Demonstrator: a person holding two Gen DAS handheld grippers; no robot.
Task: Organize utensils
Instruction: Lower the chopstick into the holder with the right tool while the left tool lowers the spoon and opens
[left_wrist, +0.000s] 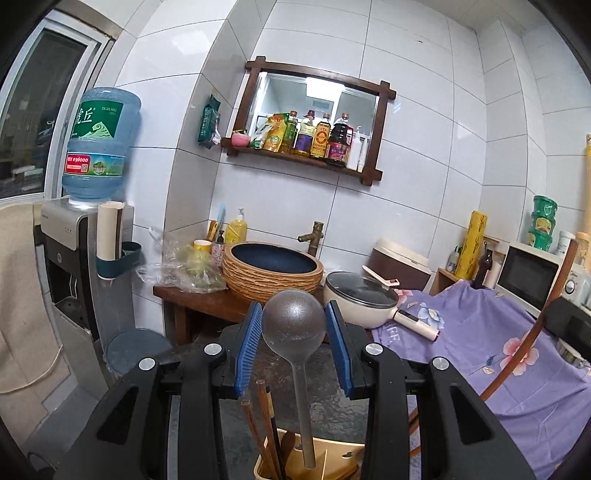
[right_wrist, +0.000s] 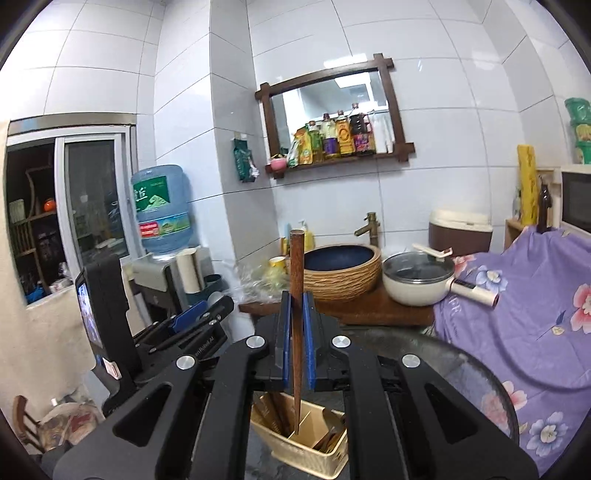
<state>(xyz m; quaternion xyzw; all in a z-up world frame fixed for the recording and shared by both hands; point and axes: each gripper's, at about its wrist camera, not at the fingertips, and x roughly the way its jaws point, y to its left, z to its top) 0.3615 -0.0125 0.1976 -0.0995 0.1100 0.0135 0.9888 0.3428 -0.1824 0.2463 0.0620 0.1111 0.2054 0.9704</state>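
Bright, cool indoor light, even across the white wall tiles (left_wrist: 406, 206); a ceiling panel shows as a glare patch reflected in the wood-framed mirror (left_wrist: 317, 92), and the tiles carry soft sheen. Strong fisheye bending in both views: tile lines bow, corners vignette to black. Window (right_wrist: 92, 195) dark; near tongs slightly soft, shadows faint, mid-room detail sharp.

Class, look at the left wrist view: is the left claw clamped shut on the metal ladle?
No: the left claw is open, with its blue pads standing apart on either side of the metal ladle, whose handle rests in the utensil basket.
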